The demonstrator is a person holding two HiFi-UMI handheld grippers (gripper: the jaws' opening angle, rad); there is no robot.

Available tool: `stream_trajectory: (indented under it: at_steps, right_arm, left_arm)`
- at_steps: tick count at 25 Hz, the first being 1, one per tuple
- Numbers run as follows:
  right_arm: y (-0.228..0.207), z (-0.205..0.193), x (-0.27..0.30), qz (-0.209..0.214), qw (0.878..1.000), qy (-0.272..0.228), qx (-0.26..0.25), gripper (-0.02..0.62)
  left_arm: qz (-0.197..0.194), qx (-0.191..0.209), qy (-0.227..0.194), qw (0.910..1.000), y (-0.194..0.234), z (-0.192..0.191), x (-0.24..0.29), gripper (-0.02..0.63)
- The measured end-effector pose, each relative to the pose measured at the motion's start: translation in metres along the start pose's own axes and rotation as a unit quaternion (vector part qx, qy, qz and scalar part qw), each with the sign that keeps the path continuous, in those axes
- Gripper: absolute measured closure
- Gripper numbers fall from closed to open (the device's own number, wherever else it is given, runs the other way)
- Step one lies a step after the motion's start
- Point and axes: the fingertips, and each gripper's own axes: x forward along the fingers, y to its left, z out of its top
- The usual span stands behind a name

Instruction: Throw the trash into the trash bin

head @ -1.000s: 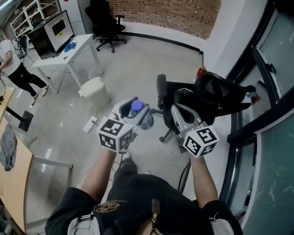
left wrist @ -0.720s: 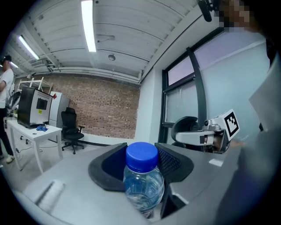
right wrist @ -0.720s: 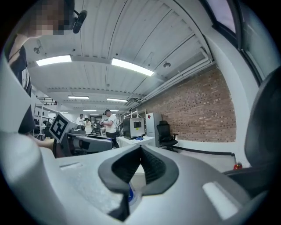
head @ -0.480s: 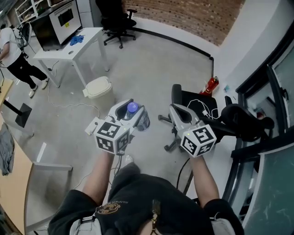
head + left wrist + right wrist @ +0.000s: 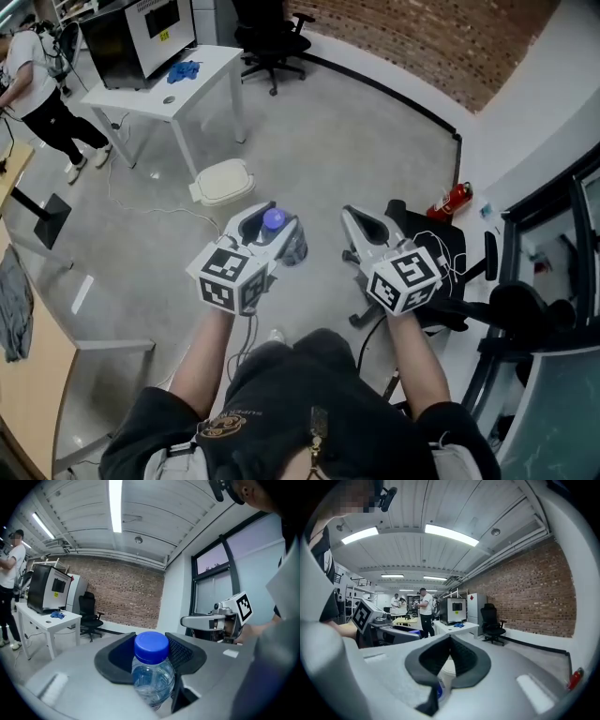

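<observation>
We identify this place as an open-plan laboratory workshop. A bare concrete floor [image 5: 328,131] runs to a brick wall [image 5: 403,42]. A white table [image 5: 155,89] carries a boxy black machine [image 5: 141,28], and a black office chair [image 5: 272,28] stands beside it. A white trash bin [image 5: 223,181] sits on the floor. A red fire extinguisher [image 5: 450,202] sits at the foot of the wall. Strip lights [image 5: 451,535] line the ribbed ceiling, and people [image 5: 424,611] stand at distant workbenches.

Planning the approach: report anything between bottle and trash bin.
Only bare floor lies between the bottle in the left gripper and the trash bin; a thin cable crosses it, and the bin's lid looks closed.
</observation>
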Motion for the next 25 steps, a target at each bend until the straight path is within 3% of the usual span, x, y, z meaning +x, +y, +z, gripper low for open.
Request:
stream_trajectory:
  at_steps: [7,15,25]
  right_arm:
    - [-0.014,-0.005,0.083,0.049,0.999,0.021,-0.007,0.592]
    - [-0.067,-0.006,0.195,0.108,0.994,0.029,0.001,0.592]
    - [-0.139,-0.053,0.322,0.182,0.979,0.090,0.017,0.592]
  left_arm:
    - [0.052,-0.027,0.012,0.9982,0.072,-0.015,0.017,0.402]
    - [0.125,-0.032,0.033,0.9911,0.166,-0.018,0.069,0.402]
    - [0.195,-0.046,0.056,0.9780,0.257,-0.022,0.146,0.402]
